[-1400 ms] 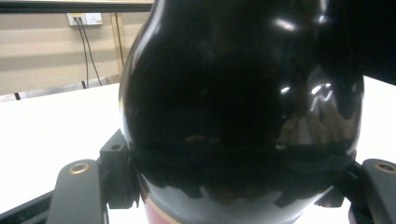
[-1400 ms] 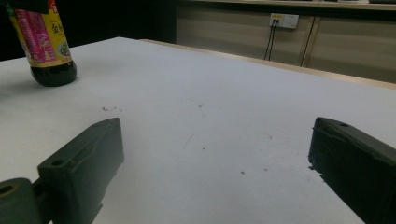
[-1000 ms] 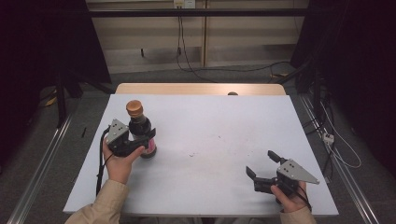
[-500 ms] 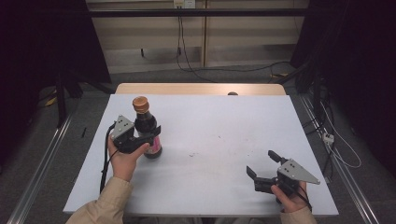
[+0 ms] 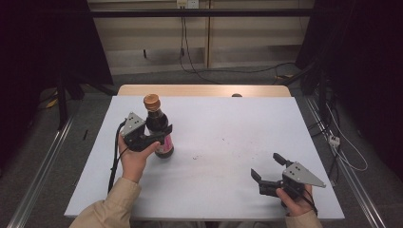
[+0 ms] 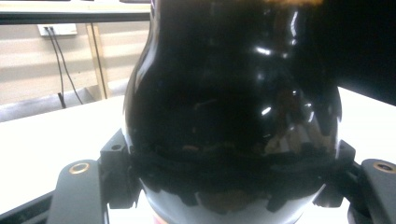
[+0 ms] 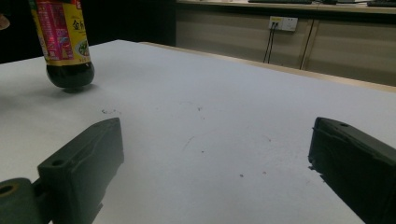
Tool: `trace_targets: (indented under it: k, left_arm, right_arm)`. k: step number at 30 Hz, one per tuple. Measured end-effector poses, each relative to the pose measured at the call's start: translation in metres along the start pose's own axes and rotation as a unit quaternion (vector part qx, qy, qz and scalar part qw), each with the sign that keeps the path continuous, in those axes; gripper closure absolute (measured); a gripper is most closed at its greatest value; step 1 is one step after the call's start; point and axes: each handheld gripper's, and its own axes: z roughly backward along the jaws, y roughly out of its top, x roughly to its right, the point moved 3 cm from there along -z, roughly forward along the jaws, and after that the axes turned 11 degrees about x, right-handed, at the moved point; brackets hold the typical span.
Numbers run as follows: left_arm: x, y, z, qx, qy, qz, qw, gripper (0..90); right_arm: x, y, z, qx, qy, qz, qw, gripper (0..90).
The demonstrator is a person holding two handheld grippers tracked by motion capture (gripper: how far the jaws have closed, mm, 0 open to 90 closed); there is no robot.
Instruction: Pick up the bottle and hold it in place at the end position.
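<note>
A dark sauce bottle [image 5: 156,118] with a brown cap and a red-and-yellow label stands upright at the left of the white table [image 5: 228,128]. My left gripper [image 5: 161,135] is shut on its lower body, one jaw on each side. In the left gripper view the black glass of the bottle [image 6: 233,93] is pressed between the jaws of the left gripper [image 6: 231,186]. Whether its base touches the table I cannot tell. My right gripper [image 5: 265,164] rests open near the front right edge, nothing between its jaws. The right gripper view has the bottle [image 7: 63,37] far off beyond the open right gripper [image 7: 215,158].
A wooden strip [image 5: 204,90] runs along the table's far edge, with a small dark object [image 5: 236,95] on it. Cables [image 5: 190,52] hang from a wall socket behind. Metal rails [image 5: 43,166] lie on the floor at both sides. Small dark specks [image 5: 199,156] mark the table's middle.
My left gripper has carried the bottle a little to the right and away from the front edge. The right gripper has stayed where it was.
</note>
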Motion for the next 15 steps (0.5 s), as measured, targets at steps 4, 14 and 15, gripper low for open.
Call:
trace_targets:
  k: [4, 14, 15]
  left_arm:
    - [0.005, 0.000, -0.008, 0.001, -0.006, 0.008, 0.9999, 27.7]
    - [0.015, 0.004, -0.025, -0.001, -0.024, 0.003, 0.9997, 27.7]
    - [0.015, 0.004, -0.025, -0.001, -0.024, 0.003, 0.9997, 27.7]
  right_arm:
    - [0.000, 0.000, 0.000, 0.000, -0.001, 0.002, 1.0000, 2.8]
    - [0.000, 0.000, 0.000, 0.000, -0.002, 0.000, 1.0000, 2.8]
    - [0.000, 0.000, 0.000, 0.000, -0.002, 0.000, 1.0000, 2.8]
